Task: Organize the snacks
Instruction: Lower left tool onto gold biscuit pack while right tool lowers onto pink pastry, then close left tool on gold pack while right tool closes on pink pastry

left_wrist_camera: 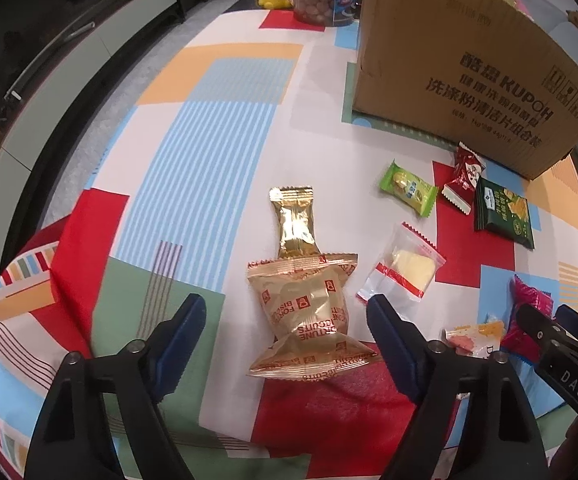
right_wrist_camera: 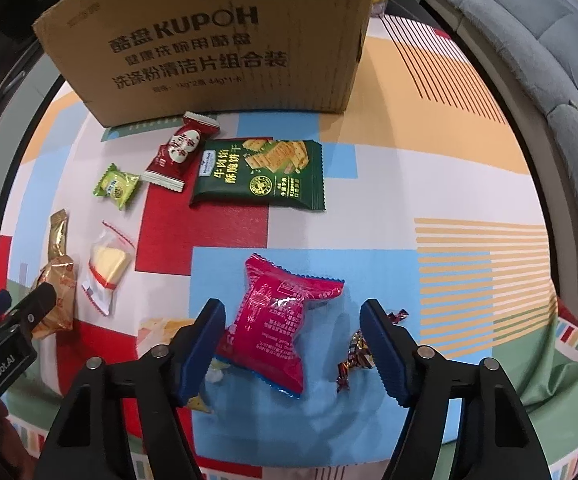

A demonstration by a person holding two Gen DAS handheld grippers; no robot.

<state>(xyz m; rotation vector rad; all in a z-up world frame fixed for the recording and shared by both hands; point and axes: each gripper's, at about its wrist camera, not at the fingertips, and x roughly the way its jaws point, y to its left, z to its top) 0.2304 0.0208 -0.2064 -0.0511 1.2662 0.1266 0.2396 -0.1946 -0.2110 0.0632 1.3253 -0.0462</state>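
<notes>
The right gripper (right_wrist_camera: 292,344) is wide open over the table (right_wrist_camera: 429,168). A pink pack (right_wrist_camera: 279,328) lies between its blue fingers (right_wrist_camera: 203,344), near the front edge. A shiny candy (right_wrist_camera: 353,358) lies just beside the right finger. A big box (right_wrist_camera: 209,40) stands at the back edge. In front of it lie a red pack (right_wrist_camera: 177,152), a green pack (right_wrist_camera: 261,174) and a small lime pack (right_wrist_camera: 116,186). Near the left edge lie a clear pack (right_wrist_camera: 105,268) and a gold pack (right_wrist_camera: 59,280). The left gripper (right_wrist_camera: 9,320) pokes in at the left edge, and its jaws cannot be made out.
</notes>
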